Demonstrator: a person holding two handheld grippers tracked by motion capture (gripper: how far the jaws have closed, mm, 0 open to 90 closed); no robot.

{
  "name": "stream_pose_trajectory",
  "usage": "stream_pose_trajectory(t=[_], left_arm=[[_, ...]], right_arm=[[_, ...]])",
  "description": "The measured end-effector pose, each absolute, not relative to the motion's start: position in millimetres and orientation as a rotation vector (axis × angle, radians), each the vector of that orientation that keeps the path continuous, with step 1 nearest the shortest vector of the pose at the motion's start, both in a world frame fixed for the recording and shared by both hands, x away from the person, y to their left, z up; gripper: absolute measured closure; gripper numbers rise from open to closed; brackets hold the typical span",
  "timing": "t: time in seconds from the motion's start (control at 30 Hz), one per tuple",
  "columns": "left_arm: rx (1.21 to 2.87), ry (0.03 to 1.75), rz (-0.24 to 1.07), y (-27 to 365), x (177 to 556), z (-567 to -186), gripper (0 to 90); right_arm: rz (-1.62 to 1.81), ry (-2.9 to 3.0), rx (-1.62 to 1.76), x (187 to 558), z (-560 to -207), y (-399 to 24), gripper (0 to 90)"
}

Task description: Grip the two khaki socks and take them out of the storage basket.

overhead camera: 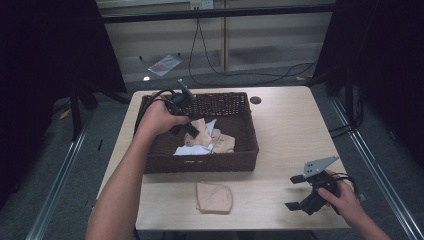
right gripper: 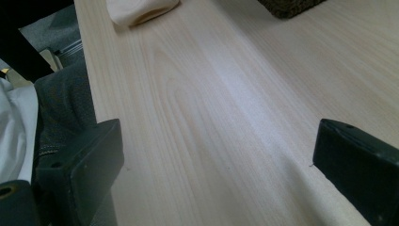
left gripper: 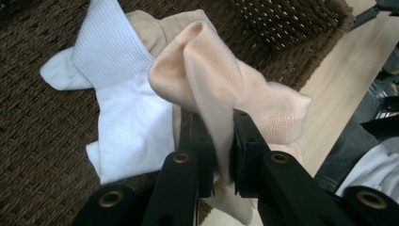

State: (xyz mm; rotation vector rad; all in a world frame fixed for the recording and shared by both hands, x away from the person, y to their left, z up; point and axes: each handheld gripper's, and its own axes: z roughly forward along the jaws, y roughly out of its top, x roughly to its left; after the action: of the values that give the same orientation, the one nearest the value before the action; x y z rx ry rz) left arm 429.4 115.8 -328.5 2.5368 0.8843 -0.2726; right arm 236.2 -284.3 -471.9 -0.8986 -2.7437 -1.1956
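Between our left claw's [left gripper: 221, 141] clamped jaws hangs a beige sock [left gripper: 221, 80] — pinched mid-fabric to clear the basket [overhead camera: 200, 164]; below it lies a white sock [left gripper: 127, 117] — our right claw [overhead camera: 300, 192] waits open.

We see open table [overhead camera: 280, 150] right of the basket [overhead camera: 250, 135]; a beige sock [overhead camera: 214, 197] lies just before its front wall.

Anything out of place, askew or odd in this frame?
Nothing damaged or spilled. One beige sock lies alone on the table, outside the wicker basket that holds the other socks. The left gripper is shut on another beige sock over a white sock.
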Motion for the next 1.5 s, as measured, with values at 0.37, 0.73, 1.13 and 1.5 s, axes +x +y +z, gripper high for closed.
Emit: stream_pose_trajectory(t=[0.37,0.73,1.13,1.5], left_arm=[[2.565,0.826,-0.284,112.2,414.1,-311.5,81.1],[2.591,0.749,-0.289,107.8,397.9,-306.2,81.1],[2.605,0.672,-0.312,101.8,381.5,-310.2,81.0],[2.607,0.612,-0.3,93.9,364.1,-326.6,80.7]], right_arm=[[-1.199,-2.741,-0.898,236.3,-472.1,-284.1,2.3],[-1.195,-2.741,-0.902,236.0,-472.0,-284.1,2.3],[-1.195,-2.737,-0.904,235.8,-472.1,-283.9,2.3],[-1.196,-2.738,-0.903,235.8,-472.0,-284.0,2.3]])
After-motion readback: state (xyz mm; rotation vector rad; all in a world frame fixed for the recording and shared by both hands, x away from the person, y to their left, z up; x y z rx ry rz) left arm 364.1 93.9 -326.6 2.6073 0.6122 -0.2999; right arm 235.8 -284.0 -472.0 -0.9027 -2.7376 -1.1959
